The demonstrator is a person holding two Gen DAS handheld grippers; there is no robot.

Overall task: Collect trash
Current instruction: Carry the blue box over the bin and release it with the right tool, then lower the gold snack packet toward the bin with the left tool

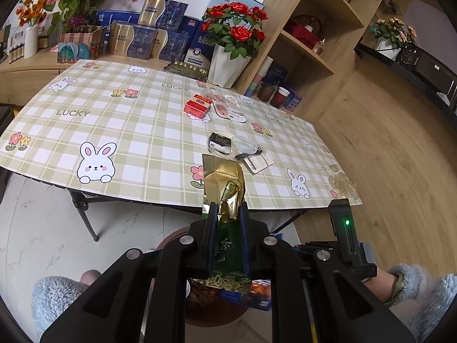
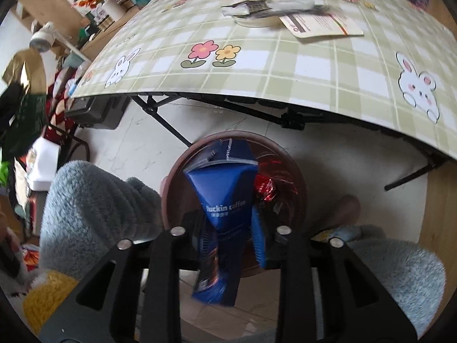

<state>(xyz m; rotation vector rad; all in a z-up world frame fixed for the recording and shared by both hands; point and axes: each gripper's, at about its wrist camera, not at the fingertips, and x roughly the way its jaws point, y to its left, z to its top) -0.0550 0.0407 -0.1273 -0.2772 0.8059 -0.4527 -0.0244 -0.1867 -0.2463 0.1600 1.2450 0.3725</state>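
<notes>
Between the left gripper's (image 1: 227, 214) pads, a gold-and-green tea packet (image 1: 225, 191) is pinched upright. Over the brown bin (image 2: 297, 168) on the floor, the right gripper (image 2: 228, 234) has spread its fingers; a blue coffee sachet (image 2: 222, 188) hangs loose between them. Farther off, the checked table (image 1: 114, 131) carries a red box (image 1: 197, 106) and wrappers (image 1: 234, 108).

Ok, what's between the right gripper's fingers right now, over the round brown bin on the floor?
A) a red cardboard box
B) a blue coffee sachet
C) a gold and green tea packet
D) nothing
B: in the right wrist view a blue coffee sachet printed "luckin coffee" hangs between the right gripper fingers, above the round brown bin.
</notes>
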